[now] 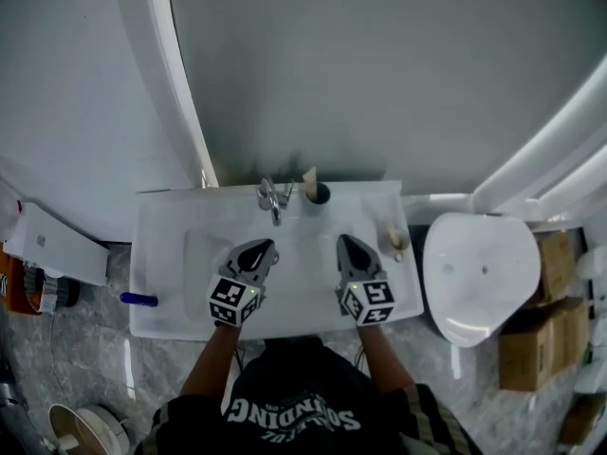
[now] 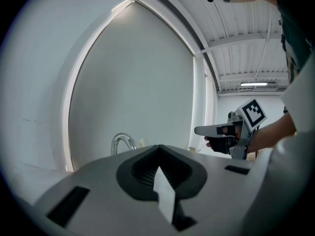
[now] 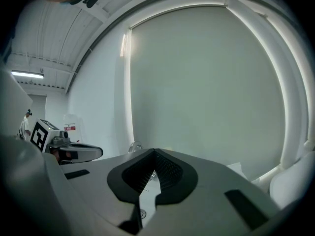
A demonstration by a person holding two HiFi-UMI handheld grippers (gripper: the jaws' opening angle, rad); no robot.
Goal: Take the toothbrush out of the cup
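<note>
Pale toothbrush (image 1: 309,180) stands in dark cup (image 1: 319,195)
Bristles too small to resolve; left gripper (image 1: 266,247) and right gripper (image 1: 343,241) both closed, empty

The white oblong washbasin (image 1: 161,254) looks like glazed ceramic, smooth and glossy, and the curved tap (image 1: 272,199) at its back edge is polished, shiny metal. Over the basin, the left gripper (image 1: 258,246) and the right gripper (image 1: 347,242) have shells of smooth, matt grey plastic, with black ribbed pads (image 3: 170,172) inside the jaws and matt printed black-and-white marker cubes (image 1: 234,300). To the right of the basin are a glossy white toilet lid (image 1: 479,273) and brown boxes (image 1: 524,349) of dull cardboard, on a polished grey stone-patterned floor (image 1: 95,368).
</note>
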